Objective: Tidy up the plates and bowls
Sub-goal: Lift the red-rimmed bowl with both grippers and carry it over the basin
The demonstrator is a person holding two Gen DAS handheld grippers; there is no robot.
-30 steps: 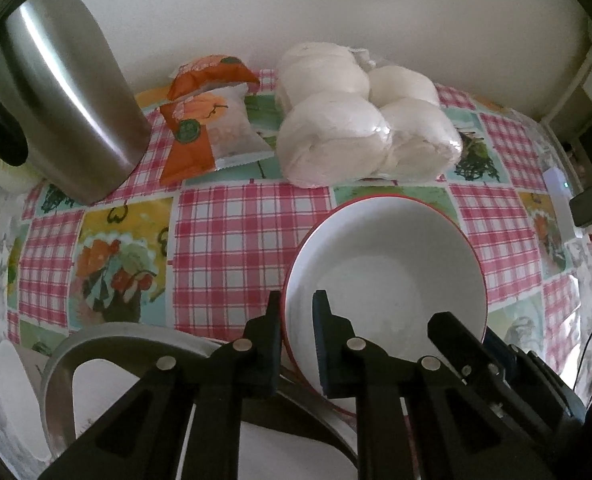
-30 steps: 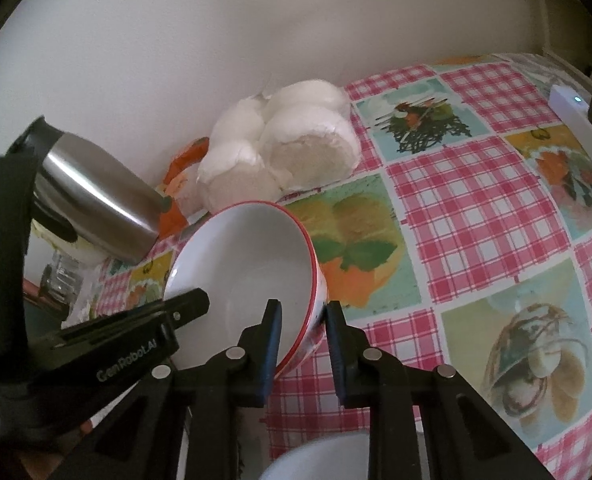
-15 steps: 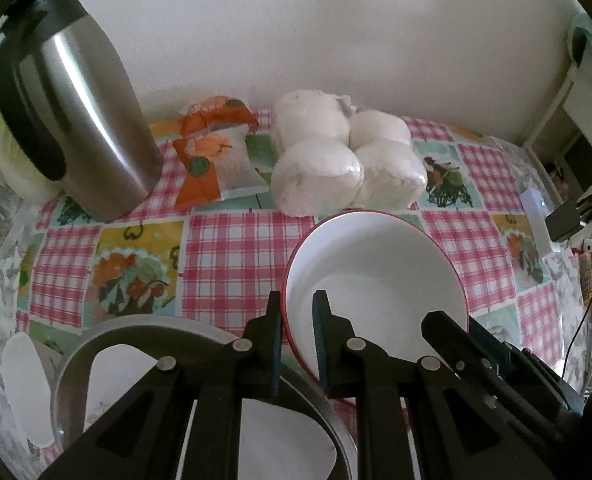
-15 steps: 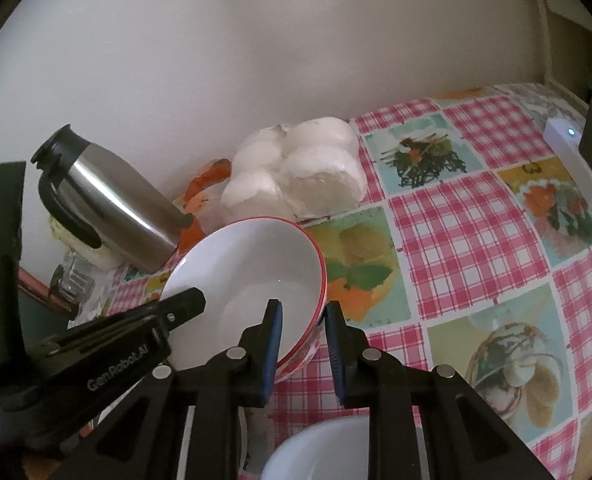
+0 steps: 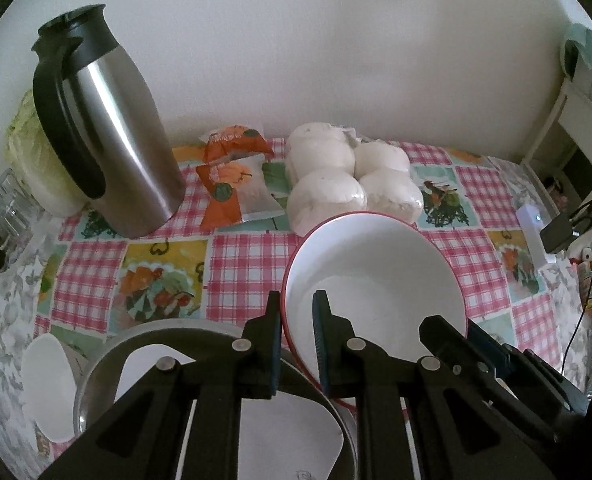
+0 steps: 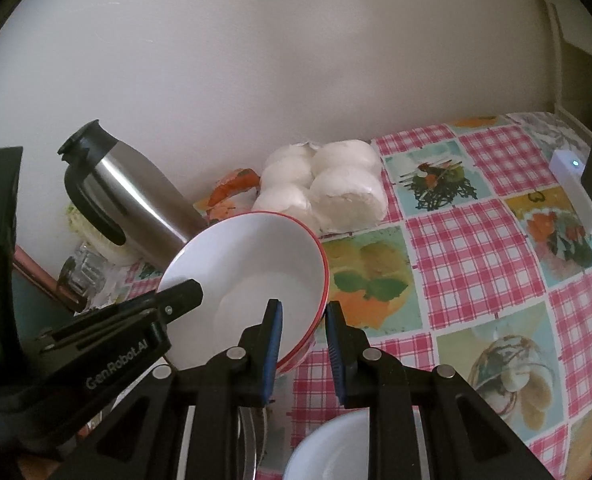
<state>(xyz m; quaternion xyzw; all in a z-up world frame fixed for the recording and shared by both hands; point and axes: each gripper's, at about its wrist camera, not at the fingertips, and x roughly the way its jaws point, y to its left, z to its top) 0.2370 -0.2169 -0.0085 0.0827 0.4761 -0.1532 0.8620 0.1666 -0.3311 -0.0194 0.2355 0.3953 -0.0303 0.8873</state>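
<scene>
A white bowl with a red rim [image 5: 375, 288] hangs above the checked tablecloth, held from both sides. My left gripper [image 5: 296, 312] is shut on its left rim, one finger inside and one outside. In the right wrist view the same bowl [image 6: 256, 264] tilts toward the camera, and my right gripper [image 6: 303, 316] is shut on its near right rim. Below the bowl lies a round metal tray [image 5: 104, 364] with a white plate [image 5: 288, 432] in it. A small white bowl [image 5: 48, 376] sits left of the tray, and another white bowl [image 6: 327, 452] lies under my right gripper.
A steel jug with a black handle [image 5: 112, 140] stands at the back left, with a cabbage [image 5: 32, 152] and a glass [image 5: 8, 208] beside it. Orange packets [image 5: 232, 184] and a bag of white buns [image 5: 347, 184] lie by the wall. A white device [image 5: 531, 232] sits at the right.
Both grippers have risen with the bowl held between them. The jug, buns and table have dropped lower in both views, and more of the wall shows.
</scene>
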